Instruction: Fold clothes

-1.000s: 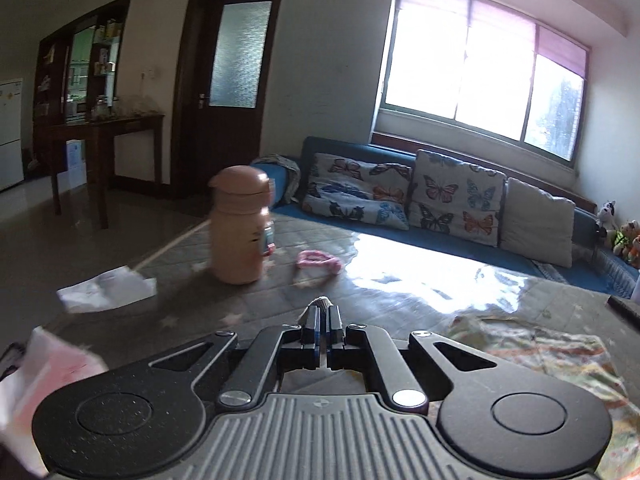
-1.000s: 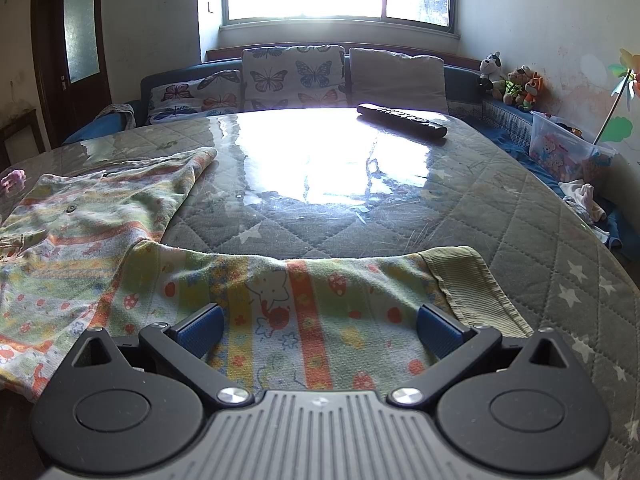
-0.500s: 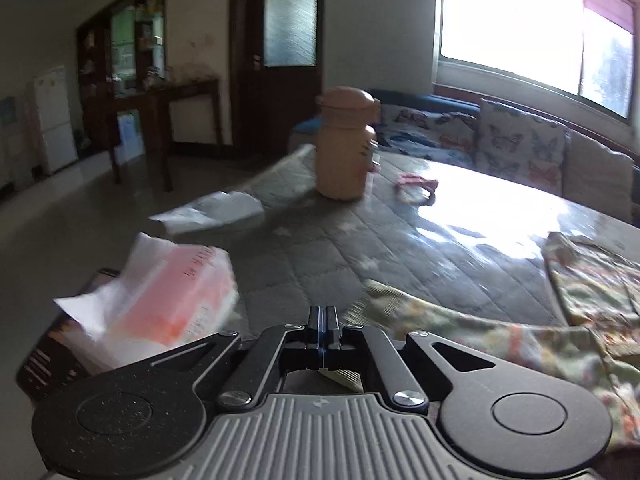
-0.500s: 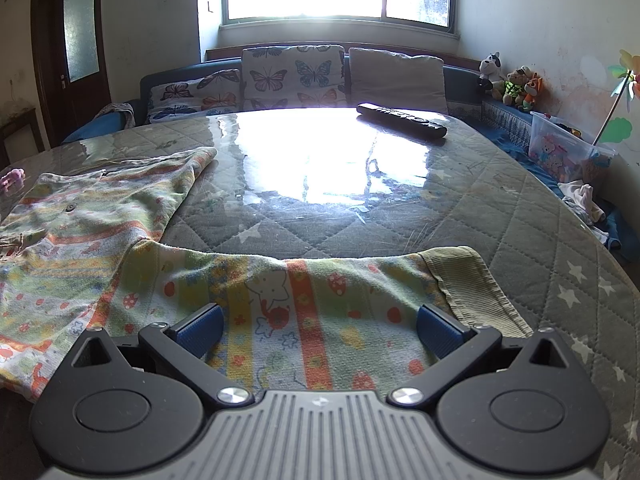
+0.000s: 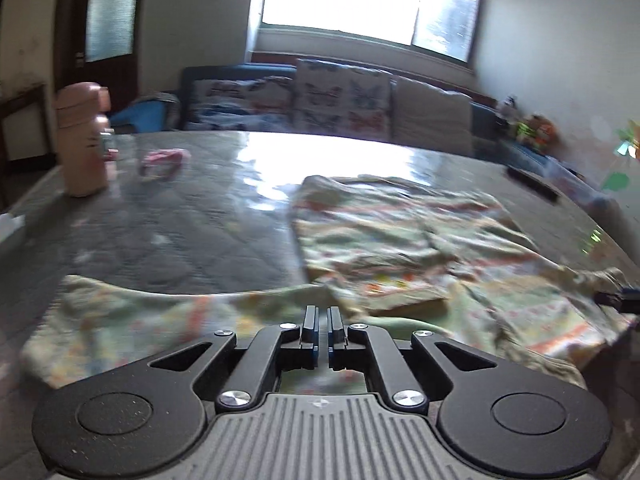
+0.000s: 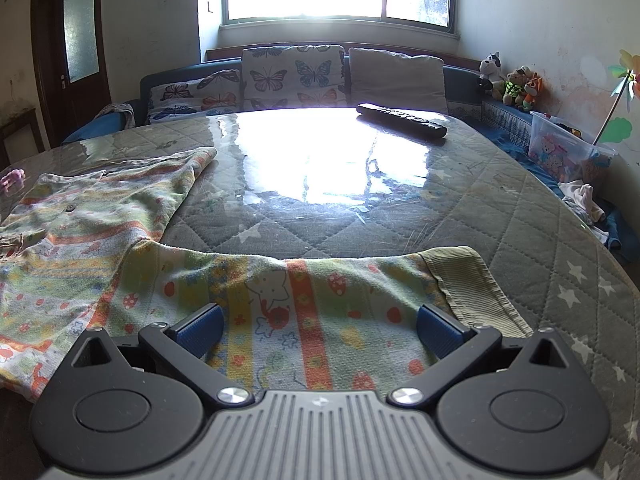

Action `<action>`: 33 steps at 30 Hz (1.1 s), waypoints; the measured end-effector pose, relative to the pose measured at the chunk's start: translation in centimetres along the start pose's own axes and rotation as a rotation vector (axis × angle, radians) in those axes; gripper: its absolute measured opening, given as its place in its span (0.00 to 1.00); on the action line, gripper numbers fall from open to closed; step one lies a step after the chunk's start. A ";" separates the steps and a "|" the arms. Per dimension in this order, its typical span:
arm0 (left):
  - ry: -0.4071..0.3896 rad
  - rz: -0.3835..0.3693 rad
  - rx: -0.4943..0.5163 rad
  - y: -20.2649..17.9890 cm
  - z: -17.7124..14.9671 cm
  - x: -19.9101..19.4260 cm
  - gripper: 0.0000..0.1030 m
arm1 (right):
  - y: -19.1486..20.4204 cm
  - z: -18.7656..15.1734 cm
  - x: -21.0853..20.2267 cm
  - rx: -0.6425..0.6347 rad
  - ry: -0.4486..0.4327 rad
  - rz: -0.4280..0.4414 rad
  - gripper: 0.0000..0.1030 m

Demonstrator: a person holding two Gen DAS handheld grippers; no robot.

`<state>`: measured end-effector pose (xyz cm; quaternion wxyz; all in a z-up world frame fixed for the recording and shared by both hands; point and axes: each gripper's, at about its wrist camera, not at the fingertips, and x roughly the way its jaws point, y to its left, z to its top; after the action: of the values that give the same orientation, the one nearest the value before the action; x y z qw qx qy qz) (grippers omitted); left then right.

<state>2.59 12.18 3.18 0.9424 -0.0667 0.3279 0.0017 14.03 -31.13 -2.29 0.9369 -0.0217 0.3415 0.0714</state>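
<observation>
A child's patterned garment in green, yellow and orange lies spread on the quilted table. Its sleeve with a ribbed green cuff stretches across the front edge. My right gripper is open, its blue pads either side of the sleeve, just above it. In the left wrist view the same garment lies ahead. My left gripper is almost shut with a thin gap and holds nothing; it hovers over the garment's near edge. The view is blurred.
A pink bottle and a small pink item stand at the table's far left. A black remote lies at the far right. A sofa with butterfly cushions runs behind the table.
My left gripper has swung right, from facing the bottle and the room's left side to facing the garment. The right gripper has not moved.
</observation>
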 end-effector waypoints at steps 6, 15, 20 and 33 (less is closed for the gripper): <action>0.053 -0.066 0.103 -3.0 -0.7 1.8 0.05 | 0.0 0.0 0.0 0.000 0.000 0.000 1.00; 0.088 -0.003 0.235 -2.6 -2.0 1.7 0.06 | 0.0 0.0 0.0 0.000 0.000 0.000 1.00; 0.100 -0.023 0.208 -1.4 -1.3 1.3 0.14 | 0.0 0.0 0.0 0.001 0.000 0.000 1.00; 0.049 0.122 0.131 0.6 8.5 10.1 0.27 | 0.0 0.0 0.0 0.001 0.000 0.000 1.00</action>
<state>15.72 13.48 3.47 0.9346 0.0152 0.3535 0.0358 14.01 -31.12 -2.29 0.9370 -0.0213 0.3414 0.0714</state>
